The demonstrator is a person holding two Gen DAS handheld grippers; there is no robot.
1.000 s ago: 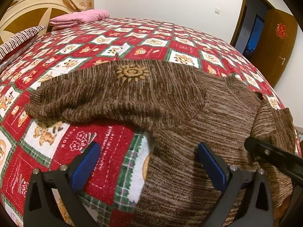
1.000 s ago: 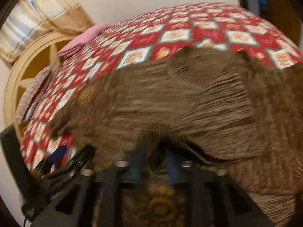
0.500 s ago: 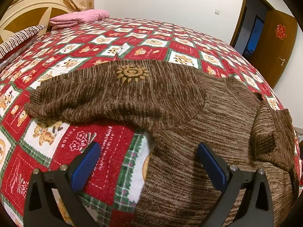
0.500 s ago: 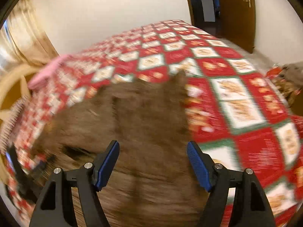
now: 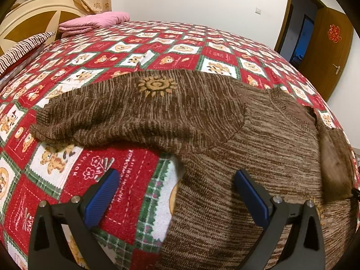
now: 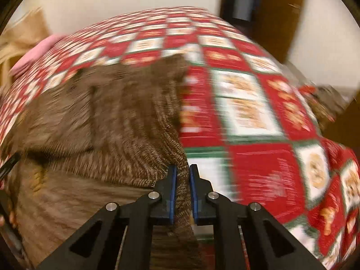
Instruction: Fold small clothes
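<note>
The brown sweater (image 5: 258, 135) lies spread on the quilt (image 5: 126, 175). The right gripper (image 6: 182, 175) pinches its edge at six o'clock; the left gripper (image 5: 177, 193) hangs released. Blur suggests, perhaps, fast pulling, which could slip the knit free or drag the whole sweater.

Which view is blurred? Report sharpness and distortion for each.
Left wrist: sharp, steady; fisheye bulges the quilt under the brown sweater; left gripper open. Right wrist: heavy motion smear across quilt and sweater; only the right gripper, shut on sweater fabric, reads crisp.
</note>
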